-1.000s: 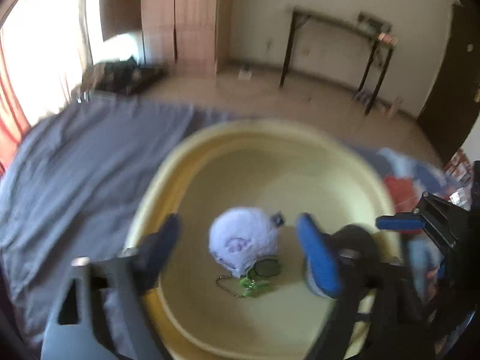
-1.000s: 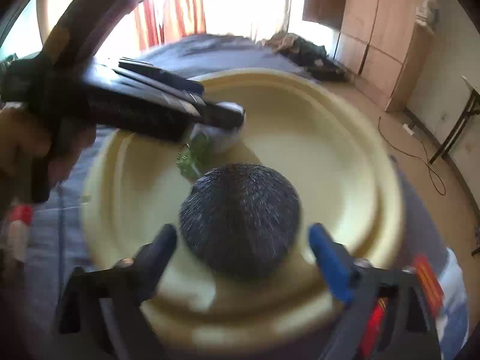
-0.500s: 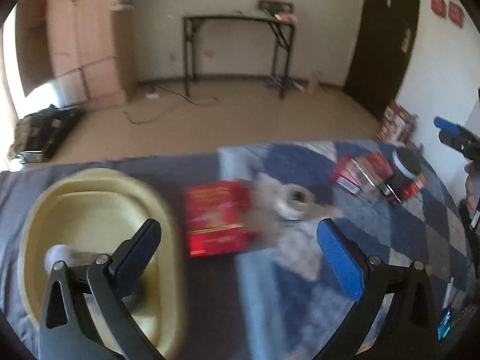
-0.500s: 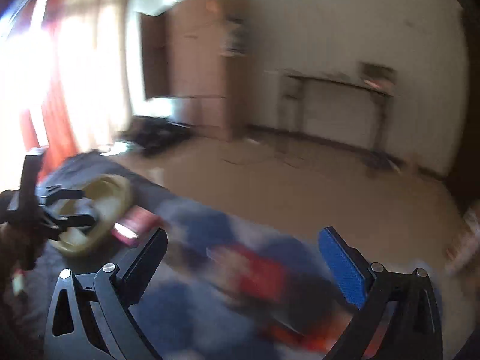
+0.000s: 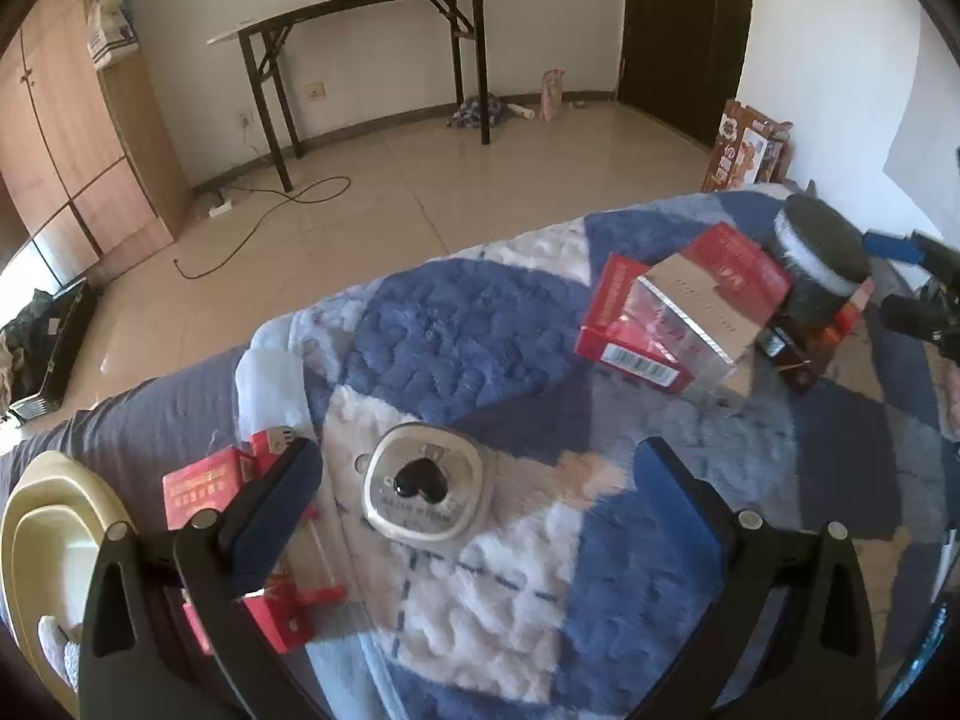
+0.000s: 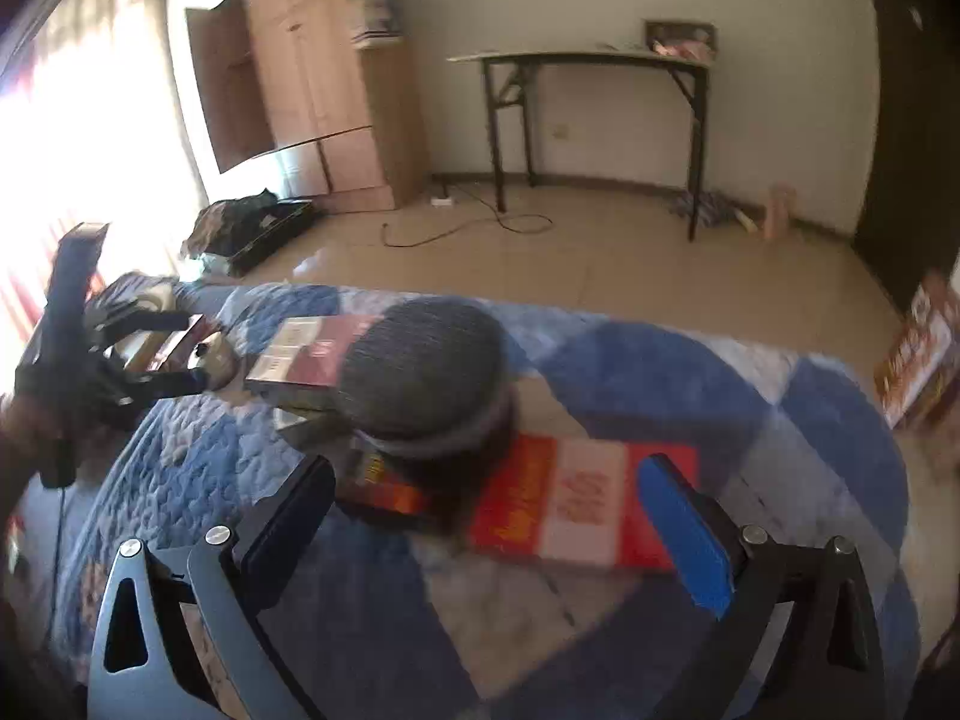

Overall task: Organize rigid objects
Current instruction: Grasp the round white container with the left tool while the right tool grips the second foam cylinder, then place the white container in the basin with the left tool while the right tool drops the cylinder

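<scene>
My left gripper (image 5: 477, 510) is open and points down at a white rounded-square case with a black heart (image 5: 423, 489) on the blue patchwork quilt (image 5: 456, 324); the case lies between the fingers, untouched. Red boxes (image 5: 201, 489) lie by the left finger. My right gripper (image 6: 486, 528) is open just short of a grey fuzzy round thing (image 6: 420, 372) that sits on a flat red box (image 6: 576, 501). The left wrist view shows that fuzzy thing (image 5: 822, 252) beside a clear box (image 5: 690, 324) on more red boxes (image 5: 624, 348).
A yellow basin (image 5: 30, 540) rests at the quilt's left end with a white plush inside. The left gripper (image 6: 144, 354), held by a hand, shows at the left of the right wrist view. Beyond the bed are tiled floor, a black-legged table (image 5: 360, 18) and a wooden wardrobe (image 6: 312, 90).
Both grippers swung away from the yellow basin, leaving a white plush and a grey fuzzy ball in it, and now hover over the blue quilt. Both stayed open.
</scene>
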Motion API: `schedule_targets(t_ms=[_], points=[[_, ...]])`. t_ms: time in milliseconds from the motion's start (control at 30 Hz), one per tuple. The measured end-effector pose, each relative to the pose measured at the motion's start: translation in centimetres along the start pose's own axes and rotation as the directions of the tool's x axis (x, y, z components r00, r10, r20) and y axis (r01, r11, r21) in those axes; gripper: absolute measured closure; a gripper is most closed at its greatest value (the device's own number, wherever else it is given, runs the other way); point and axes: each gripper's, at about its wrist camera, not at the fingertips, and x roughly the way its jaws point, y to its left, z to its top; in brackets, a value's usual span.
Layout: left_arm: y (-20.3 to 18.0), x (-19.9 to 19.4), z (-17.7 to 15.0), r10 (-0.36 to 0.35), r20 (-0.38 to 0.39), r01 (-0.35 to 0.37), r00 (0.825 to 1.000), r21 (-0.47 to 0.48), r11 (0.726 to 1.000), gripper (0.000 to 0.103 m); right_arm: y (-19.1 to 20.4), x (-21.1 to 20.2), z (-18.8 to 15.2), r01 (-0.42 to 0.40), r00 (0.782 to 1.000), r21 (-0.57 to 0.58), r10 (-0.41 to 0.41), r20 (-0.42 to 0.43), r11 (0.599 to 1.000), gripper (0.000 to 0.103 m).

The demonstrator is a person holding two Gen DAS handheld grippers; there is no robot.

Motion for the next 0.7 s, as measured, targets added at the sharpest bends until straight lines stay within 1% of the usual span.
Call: schedule_targets(t_ms=[67,100,167,200,267,300,333,367,400,467,533,600,667,700], points=[[0.0,1.0,-0.2,0.022,-0.021,-0.022,1.0,0.01,1.0,0.0,1.0,0.1,0.9,-0.002,0.999,-0.025,0.003,0.039,1.0,0.0],[0.2,1.3,-0.3,0.031,-0.031,-0.031,0.999,0.018,0.999,0.0,1.1,0.5,0.9,0.007,0.999,-0.029,-0.005,0.046,1.0,0.0],[0.5,1.8,-0.5,0.047,-0.028,-0.047,0.998,0.014,0.999,0.0,1.7,2.1,1.1,0.046,0.998,-0.048,-0.044,0.04,0.998,0.0],[0.8,1.9,-0.8,0.034,-0.02,-0.034,0.999,-0.002,0.999,0.001,1.7,2.8,1.1,0.046,0.998,-0.05,-0.044,0.035,0.998,0.0],[1.3,2.2,-1.1,0.02,-0.024,-0.021,1.0,-0.026,0.999,0.012,1.5,4.4,0.8,0.025,1.0,-0.051,-0.025,0.012,0.998,0.001],[1.5,2.4,-1.2,0.02,-0.039,-0.021,0.999,-0.03,0.999,0.028,1.3,5.0,0.8,0.018,1.0,-0.052,-0.017,0.005,0.999,0.001],[1.7,2.7,-1.3,0.007,-0.052,-0.009,0.999,-0.034,0.999,0.035,1.5,5.6,0.9,0.0,1.0,-0.057,0.0,-0.001,0.998,0.003],[1.8,2.6,-1.3,0.001,-0.041,-0.002,0.999,-0.036,0.999,0.038,1.5,6.0,1.0,-0.008,1.0,-0.065,0.008,0.0,0.998,0.01],[1.8,2.4,-1.2,0.011,-0.025,-0.011,1.0,-0.033,0.999,0.047,1.6,6.0,1.1,0.002,1.0,-0.074,-0.001,0.007,0.997,0.021],[1.8,2.2,-1.1,0.011,-0.016,-0.011,1.0,-0.033,0.999,0.047,1.6,6.3,1.2,0.01,1.0,-0.081,-0.009,0.013,0.997,0.034],[1.8,2.2,-1.2,0.012,-0.012,-0.013,1.0,-0.036,0.999,0.047,1.4,6.4,1.0,-0.001,1.0,-0.077,0.002,0.008,0.997,0.035],[1.9,1.5,-1.4,0.005,-0.002,-0.006,1.0,-0.049,0.999,0.047,1.4,5.8,0.8,0.0,1.0,-0.084,0.002,0.023,0.997,0.036],[2.1,-0.9,-1.8,-0.012,0.035,0.015,0.999,-0.069,0.998,0.047,1.4,4.1,0.6,0.001,0.998,-0.084,0.004,0.064,0.996,0.036],[2.4,-3.1,-2.2,-0.013,0.067,0.018,0.998,-0.079,0.997,0.047,1.5,2.9,0.7,0.006,0.995,-0.091,0.003,0.095,0.996,0.036]])
